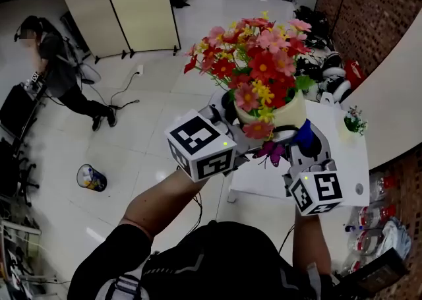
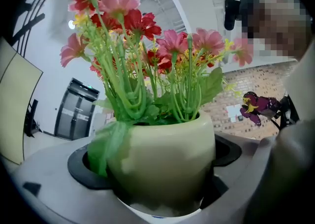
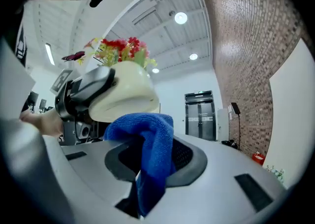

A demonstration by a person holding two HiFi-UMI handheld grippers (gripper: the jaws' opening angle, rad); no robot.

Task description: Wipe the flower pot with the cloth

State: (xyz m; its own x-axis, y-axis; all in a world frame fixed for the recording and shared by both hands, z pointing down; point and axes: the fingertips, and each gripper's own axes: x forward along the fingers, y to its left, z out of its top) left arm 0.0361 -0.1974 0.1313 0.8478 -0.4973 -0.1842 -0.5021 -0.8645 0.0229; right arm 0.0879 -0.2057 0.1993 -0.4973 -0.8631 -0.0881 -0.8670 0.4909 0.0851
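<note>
In the head view the left hand-held gripper [image 1: 241, 138] is clamped on a cream flower pot [image 1: 288, 113], which it holds in the air above the near edge of a white tabletop [image 1: 349, 160]. The pot's long axis runs from its base at lower right to its mouth at upper left of the frame, and the red, pink and yellow artificial flowers [image 1: 254, 61] fan out from the mouth toward the camera. A purple butterfly ornament [image 1: 271, 152] hangs just below the pot. The right hand-held gripper [image 1: 304, 150] comes up from below right with a blue cloth [image 1: 304, 135] pinched in its jaws, just beside the pot's lower right side. In the left gripper view the pot [image 2: 162, 161] stands upright between the two jaws, which press on its sides, with the mouth up and the green stems rising straight from it. In the right gripper view the jaws are closed on the folded cloth [image 3: 150, 151], which stands up between them and hangs over the front. Its top reaches the underside of the pot [image 3: 125, 97]; whether they touch cannot be told. Here the pot leans, with its mouth and flowers toward the upper left.
</note>
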